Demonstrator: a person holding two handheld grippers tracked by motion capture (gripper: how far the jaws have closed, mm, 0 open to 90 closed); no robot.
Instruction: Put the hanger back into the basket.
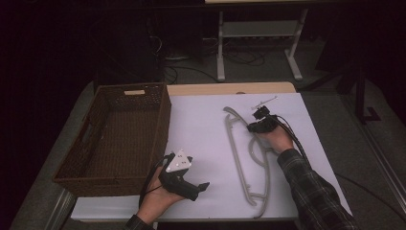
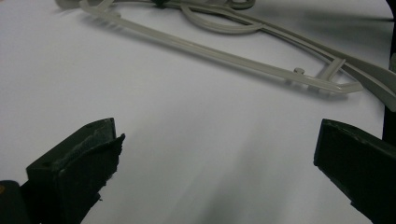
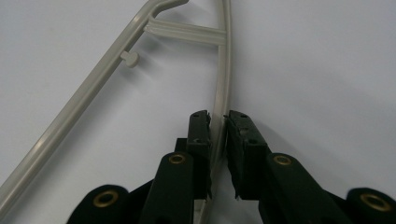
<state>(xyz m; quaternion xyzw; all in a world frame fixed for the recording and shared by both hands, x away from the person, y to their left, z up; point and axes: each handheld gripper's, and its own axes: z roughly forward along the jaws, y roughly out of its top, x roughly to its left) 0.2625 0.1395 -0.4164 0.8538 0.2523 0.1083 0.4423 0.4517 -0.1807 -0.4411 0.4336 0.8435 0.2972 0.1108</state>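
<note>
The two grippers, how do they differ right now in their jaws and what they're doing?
The right gripper has its jaws nearly together, clamped on a thin rail of the grey plastic hanger; the left gripper has its jaws wide apart with nothing between them. In the high view, the right sits over the hanger, while the left rests near the wicker basket. Both have black jaws over the white sheet.

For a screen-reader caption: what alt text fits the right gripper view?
The right hand-held gripper pinches the curved bar of a grey plastic hanger lying on a white table, jaws nearly closed around it.
</note>
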